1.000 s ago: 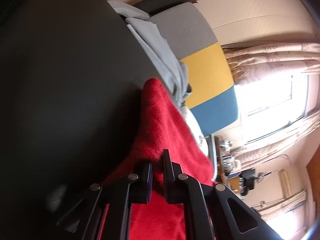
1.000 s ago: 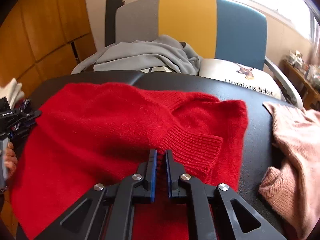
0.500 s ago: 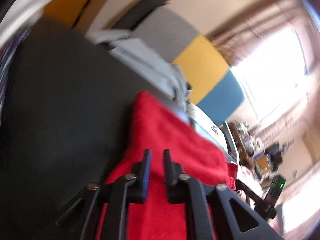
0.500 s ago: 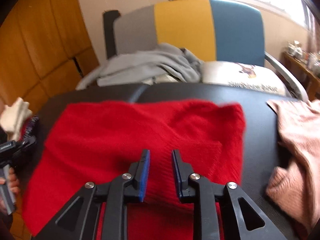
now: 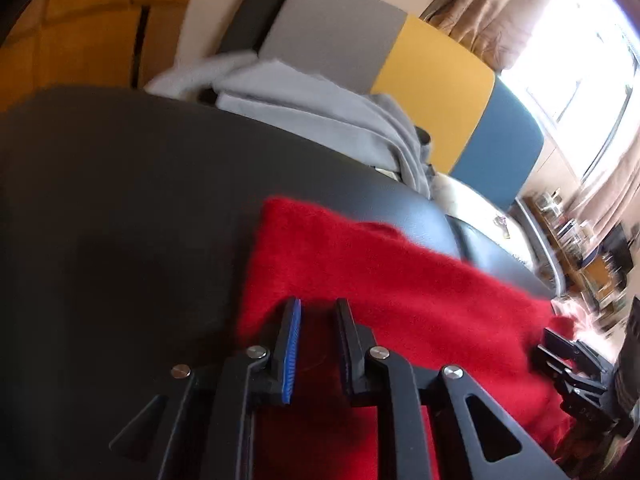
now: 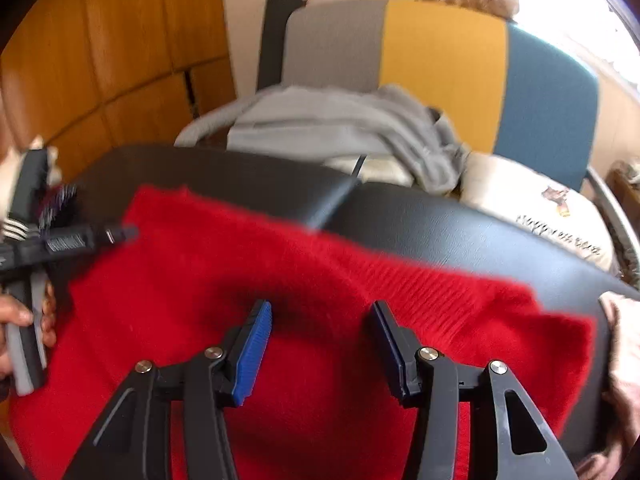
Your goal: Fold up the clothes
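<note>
A red sweater (image 6: 320, 280) lies spread on the black table (image 6: 460, 224), a ribbed band showing near its right end. My right gripper (image 6: 322, 312) hovers just above its middle; its jaws are opening and stand wide with nothing between them. In the left wrist view my left gripper (image 5: 318, 308) hangs over the sweater's (image 5: 400, 280) left part, its jaws a narrow gap apart and pinching no cloth. The left gripper (image 6: 72, 240) also shows at the sweater's left edge, held by a person's hand (image 6: 16, 316). The right gripper (image 5: 568, 364) shows at the far right.
Behind the table stands a chair (image 6: 440, 52) with a grey, yellow and blue back. A grey garment (image 6: 340, 128) and a printed white cushion (image 6: 532, 200) lie on its seat. A pink sweater (image 6: 624, 340) lies at the table's right edge. Wooden panels (image 6: 100, 52) line the left wall.
Both grippers were shut on the red sweater; both have let go and pulled back. The right jaws have spread wide. The left gripper has rolled and shifted, its jaws slightly parted.
</note>
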### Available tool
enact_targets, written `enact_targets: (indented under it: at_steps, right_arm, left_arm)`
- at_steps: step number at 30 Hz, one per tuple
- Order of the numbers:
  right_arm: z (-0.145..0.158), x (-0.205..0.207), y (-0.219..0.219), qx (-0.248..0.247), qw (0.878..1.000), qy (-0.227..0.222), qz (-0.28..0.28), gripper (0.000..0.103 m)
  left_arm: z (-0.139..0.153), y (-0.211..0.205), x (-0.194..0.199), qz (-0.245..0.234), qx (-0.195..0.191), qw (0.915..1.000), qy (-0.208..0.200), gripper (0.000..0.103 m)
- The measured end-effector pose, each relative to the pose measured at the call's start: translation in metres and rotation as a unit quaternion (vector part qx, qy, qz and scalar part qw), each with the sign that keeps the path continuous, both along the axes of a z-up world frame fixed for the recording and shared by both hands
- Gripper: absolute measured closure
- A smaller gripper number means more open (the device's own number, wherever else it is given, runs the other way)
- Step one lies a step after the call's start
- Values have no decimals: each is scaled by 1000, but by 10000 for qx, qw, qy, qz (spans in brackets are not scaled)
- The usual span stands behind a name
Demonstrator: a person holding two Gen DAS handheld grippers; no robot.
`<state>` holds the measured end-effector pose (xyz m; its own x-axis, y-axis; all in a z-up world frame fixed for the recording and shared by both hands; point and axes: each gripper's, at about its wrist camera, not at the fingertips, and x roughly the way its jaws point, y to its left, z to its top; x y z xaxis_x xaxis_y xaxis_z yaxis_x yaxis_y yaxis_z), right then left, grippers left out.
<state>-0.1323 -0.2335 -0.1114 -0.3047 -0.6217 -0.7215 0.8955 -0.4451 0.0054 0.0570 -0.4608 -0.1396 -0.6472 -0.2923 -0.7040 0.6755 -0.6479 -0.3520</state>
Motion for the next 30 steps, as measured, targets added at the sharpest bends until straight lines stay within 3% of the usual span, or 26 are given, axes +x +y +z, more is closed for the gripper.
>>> enact_targets:
  at_steps: [2,4,7,14,20,24,26,30]
  right_arm:
    - [-10,10,5,29,9994,277,213,45]
    - [-10,9,4,57,9994,250,236,42]
    - [-13,0,2,40,9996,139,247,36]
    - [-11,-5,-2,-10,9997,83,220,33]
    - [19,12,29,-233,9997,-11,87,33]
    - [10,21,55,292,9991,181,-244,31]
    - [-7,12,71,519,9968,-140,-596,29]
    - [-14,7,96,-13,9970,-376,-674,25]
  left_arm:
    - [-4,-9,10,68,255,9994,245,85]
    - [-7,-16,12,101,399,9983,416,86]
    - [-4,-18,0,74,211,9993,300,86]
    - [11,-11,-16,70,-174,9997,-154,85]
    - [47,43,-19,-823,-929,9921,-160,82]
    - [24,76,-23,-1264,-1056,9836,-735,82]
    - [15,88,-19,-1366,-1083,9810,-854,82]
    - [11,91,-7,-1311,-1006,9843,-618,79]
